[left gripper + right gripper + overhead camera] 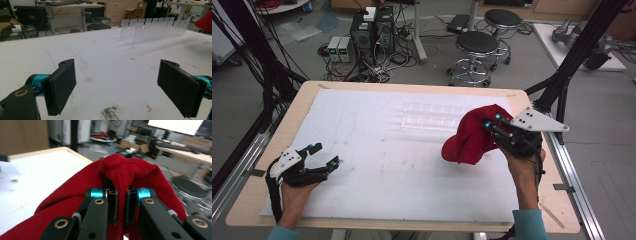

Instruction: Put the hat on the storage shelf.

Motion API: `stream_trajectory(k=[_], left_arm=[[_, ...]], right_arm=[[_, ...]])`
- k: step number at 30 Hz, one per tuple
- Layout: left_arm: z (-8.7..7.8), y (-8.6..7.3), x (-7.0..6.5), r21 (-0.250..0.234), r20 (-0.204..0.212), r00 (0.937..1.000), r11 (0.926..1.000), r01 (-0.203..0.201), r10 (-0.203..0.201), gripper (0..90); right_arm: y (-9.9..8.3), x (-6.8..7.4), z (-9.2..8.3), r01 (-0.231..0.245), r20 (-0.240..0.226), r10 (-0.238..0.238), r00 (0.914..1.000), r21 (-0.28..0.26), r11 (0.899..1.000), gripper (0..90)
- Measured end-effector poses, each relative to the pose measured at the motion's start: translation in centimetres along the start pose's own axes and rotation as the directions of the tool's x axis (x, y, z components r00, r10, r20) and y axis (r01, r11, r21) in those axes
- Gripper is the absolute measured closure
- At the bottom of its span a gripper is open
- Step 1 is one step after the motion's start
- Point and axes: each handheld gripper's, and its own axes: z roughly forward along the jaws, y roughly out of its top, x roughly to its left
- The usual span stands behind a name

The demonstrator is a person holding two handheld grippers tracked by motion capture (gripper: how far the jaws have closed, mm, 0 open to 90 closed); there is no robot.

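A red knitted cloth hangs bunched above the right side of the white table sheet. My right gripper is shut on a fold of the red cloth, which drapes over both jaws in the right gripper view. My left gripper rests low at the table's left front, jaws wide open with nothing between them. In the left gripper view its two black pads frame bare white surface. A clear slotted plastic rack lies at the middle back, also seen as upright clear dividers.
The wooden table edge borders the white sheet. Black frame posts rise at the right rear. Stools, computers and cables stand on the floor beyond. Small dirt marks dot the sheet near my left gripper.
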Motion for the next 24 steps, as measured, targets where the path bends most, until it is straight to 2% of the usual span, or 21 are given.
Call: stream_trajectory(k=[1, 2, 3, 4, 5, 7, 8, 9, 10, 11, 12, 13, 14, 15, 16, 17, 20, 21, 22, 23, 24], left_arm=[[0.0, 0.1, 0.0, 0.002, 0.006, 1.0, 1.0, 0.003, -0.003, 15.7], [-0.1, 0.2, 0.1, 0.002, 0.008, 1.0, 1.0, 0.003, -0.003, 15.7], [-0.1, 0.4, 0.1, 0.001, 0.02, 0.9997, 0.9999, 0.011, -0.011, 15.7], [-0.1, 0.4, 0.1, 0.001, 0.02, 0.9997, 0.9999, 0.011, -0.011, 15.7], [-0.1, 0.6, 0.1, 0.006, 0.029, 0.9996, 1.0, 0.008, -0.008, 15.7], [-0.1, 1.2, 0.1, 0.015, 0.05, 0.9987, 0.9999, 0.005, -0.006, 15.8], [-0.1, 1.2, 0.1, 0.015, 0.05, 0.9987, 0.9999, 0.005, -0.006, 15.8], [-0.1, 1.7, 0.1, 0.025, 0.065, 0.9979, 0.9997, -0.004, 0.003, 15.8], [-0.1, 1.7, 0.1, 0.025, 0.065, 0.9979, 0.9997, -0.004, 0.003, 15.8], [-0.2, 2.0, 0.1, 0.03, 0.075, 0.9972, 0.9996, -0.002, 0.0, 15.8], [-0.2, 2.2, 0.2, 0.033, 0.081, 0.9967, 0.9994, -0.005, 0.003, 15.8], [-0.2, 2.6, 0.2, 0.038, 0.093, 0.9956, 0.9993, -0.002, -0.001, 15.8], [-0.2, 2.8, 0.1, 0.037, 0.099, 0.9951, 0.9993, -0.001, -0.003, 15.8], [-0.3, 3.1, 0.1, 0.037, 0.111, 0.9938, 0.9993, 0.007, -0.011, 15.8], [-0.3, 3.3, 0.1, 0.038, 0.12, 0.9927, 0.9992, 0.01, -0.014, 15.8], [-0.3, 3.8, 0.2, 0.038, 0.135, 0.9907, 0.9992, 0.013, -0.018, 15.8], [-0.3, 4.5, 0.3, 0.042, 0.152, 0.9882, 0.999, 0.015, -0.021, 15.9], [-0.3, 4.7, 0.4, 0.047, 0.158, 0.987, 0.9986, 0.022, -0.029, 15.8], [-0.3, 4.9, 0.4, 0.052, 0.166, 0.9856, 0.9983, 0.026, -0.034, 15.8], [-0.2, 5.3, 0.4, 0.061, 0.182, 0.9825, 0.9978, 0.027, -0.038, 15.8], [-0.1, 5.5, 0.4, 0.065, 0.193, 0.9806, 0.9976, 0.024, -0.036, 15.8]], right_arm=[[0.2, 0.2, 0.1, -0.01, -0.036, 0.009, 0.9993, -0.007, 1.0, 84.4], [0.2, 0.2, 0.1, -0.01, -0.036, 0.009, 0.9993, -0.007, 1.0, 84.4], [0.2, 0.5, 0.4, -0.01, -0.074, 0.01, 0.9972, -0.009, 1.0, 84.5], [0.2, 0.5, 0.4, -0.01, -0.074, 0.01, 0.9972, -0.009, 1.0, 84.5], [0.2, 0.7, 0.8, -0.004, -0.111, 0.002, 0.9938, -0.013, 1.0, 84.4], [0.2, 1.0, 1.3, 0.003, -0.147, -0.006, 0.989, -0.021, 1.0, 84.4], [0.2, 1.0, 1.3, 0.003, -0.147, -0.006, 0.989, -0.021, 1.0, 84.4], [0.1, 1.4, 1.8, 0.007, -0.183, -0.01, 0.9831, -0.018, 1.0, 84.2], [0.1, 1.4, 1.8, 0.007, -0.183, -0.01, 0.9831, -0.018, 1.0, 84.2], [0.1, 1.8, 2.6, 0.006, -0.217, -0.009, 0.9761, -0.015, 1.0, 84.1], [0.1, 1.8, 2.6, 0.006, -0.217, -0.009, 0.9761, -0.015, 1.0, 84.1], [0.0, 2.3, 3.3, 0.014, -0.244, -0.014, 0.9696, -0.004, 1.0, 84.1], [0.0, 2.3, 3.3, 0.014, -0.244, -0.014, 0.9696, -0.004, 1.0, 84.1], [0.0, 2.9, 4.1, 0.032, -0.271, -0.031, 0.9622, 0.0, 0.999, 84.1], [0.0, 2.9, 4.1, 0.032, -0.271, -0.031, 0.9622, 0.0, 0.999, 84.1], [0.0, 3.6, 4.9, 0.043, -0.301, -0.038, 0.9527, 0.009, 0.999, 83.9], [0.1, 4.0, 5.5, 0.047, -0.318, -0.042, 0.9472, 0.01, 0.999, 83.8], [0.2, 4.5, 6.1, 0.061, -0.338, -0.052, 0.9398, 0.015, 0.998, 83.8], [0.2, 4.5, 6.1, 0.061, -0.338, -0.052, 0.9398, 0.015, 0.998, 83.8], [0.3, 5.0, 6.7, 0.067, -0.356, -0.055, 0.9328, 0.022, 0.998, 83.8], [0.3, 5.0, 6.7, 0.067, -0.356, -0.055, 0.9328, 0.022, 0.998, 83.8]])
